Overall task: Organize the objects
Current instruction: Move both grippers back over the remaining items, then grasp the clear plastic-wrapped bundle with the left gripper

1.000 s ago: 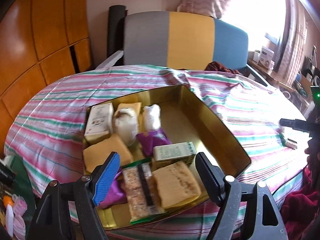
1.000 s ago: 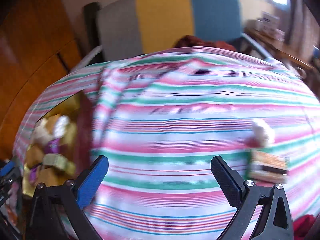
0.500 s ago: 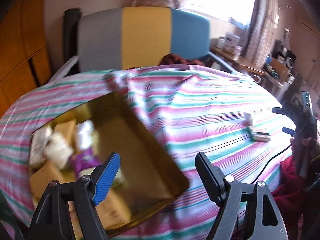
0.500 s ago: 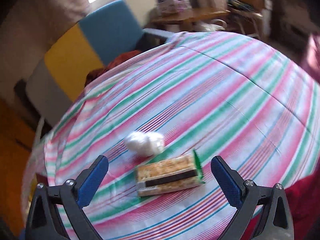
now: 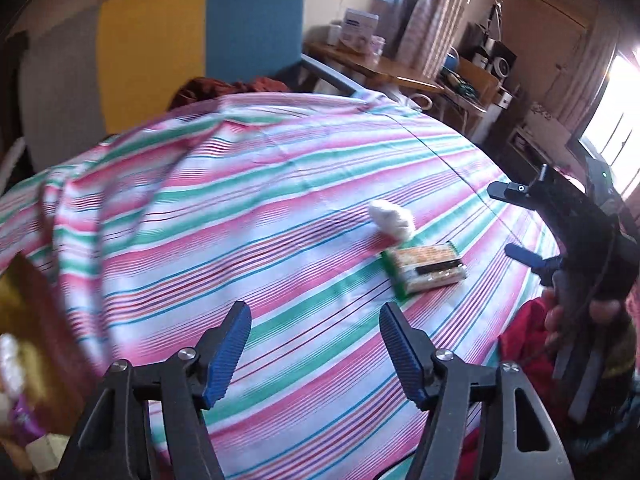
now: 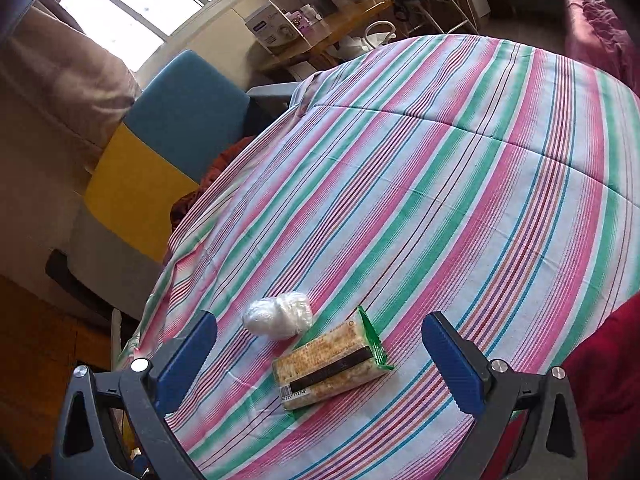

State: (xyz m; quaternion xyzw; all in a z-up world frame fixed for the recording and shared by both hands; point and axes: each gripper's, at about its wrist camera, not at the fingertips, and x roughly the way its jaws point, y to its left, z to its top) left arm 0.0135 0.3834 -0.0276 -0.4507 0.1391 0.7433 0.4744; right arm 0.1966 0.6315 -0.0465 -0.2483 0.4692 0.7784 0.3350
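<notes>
A green-edged cracker pack point(image 6: 330, 366) lies on the striped tablecloth, with a white wrapped bun point(image 6: 279, 316) touching its far left side. My right gripper point(image 6: 320, 350) is open and empty, its fingers straddling both from just above. In the left wrist view the pack point(image 5: 425, 271) and bun point(image 5: 391, 218) lie ahead to the right. My left gripper point(image 5: 316, 344) is open and empty over bare cloth. The right gripper point(image 5: 520, 224) shows there at the right edge. The gold tin point(image 5: 24, 328) with snacks sits blurred at the far left.
A grey, yellow and blue chair point(image 5: 160, 44) stands behind the table. A wooden side table point(image 5: 376, 68) with boxes and clutter stands at the back right. A red cloth point(image 6: 600, 380) hangs by the table's near right edge.
My left gripper has swung right, away from the gold tin, toward the pack and bun. My right gripper has turned right and closed in over the pack and bun.
</notes>
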